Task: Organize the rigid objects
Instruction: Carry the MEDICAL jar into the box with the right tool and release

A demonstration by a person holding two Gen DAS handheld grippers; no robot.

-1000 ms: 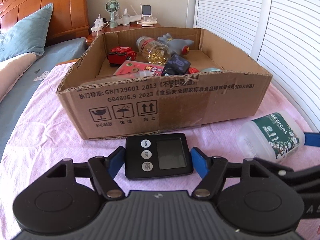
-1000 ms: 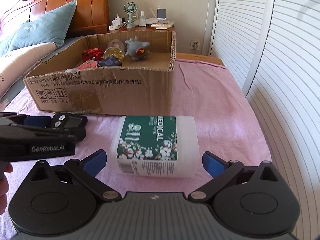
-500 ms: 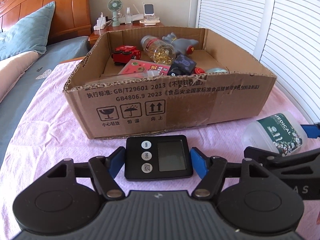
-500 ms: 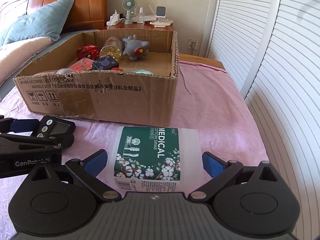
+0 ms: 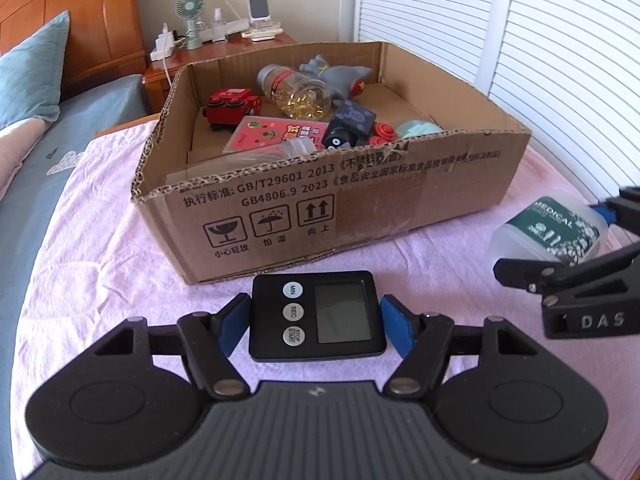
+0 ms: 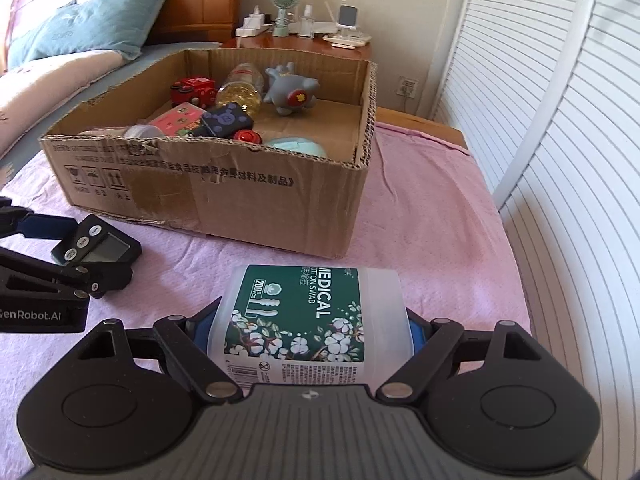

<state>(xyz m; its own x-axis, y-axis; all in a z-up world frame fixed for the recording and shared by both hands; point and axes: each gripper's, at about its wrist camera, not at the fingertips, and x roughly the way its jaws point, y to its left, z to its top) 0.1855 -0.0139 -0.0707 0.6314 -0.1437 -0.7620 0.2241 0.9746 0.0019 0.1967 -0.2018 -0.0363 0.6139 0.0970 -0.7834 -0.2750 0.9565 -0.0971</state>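
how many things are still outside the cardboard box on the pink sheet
2: the black digital timer between the left gripper pads, and the green-labelled plastic cotton swab tub between the right gripper pads.

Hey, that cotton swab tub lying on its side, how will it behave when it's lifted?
The cotton swab tub looks like thin translucent plastic, so probably light and slightly squeezable. Its smooth round wall could slip or roll between the right gripper pads, which have just been closing around it.

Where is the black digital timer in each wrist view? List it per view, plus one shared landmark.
Left wrist: black digital timer, bottom centre, between the left tongs' blue pads.
Right wrist: same timer, left edge.
Shared landmark: open brown cardboard box, just behind it.
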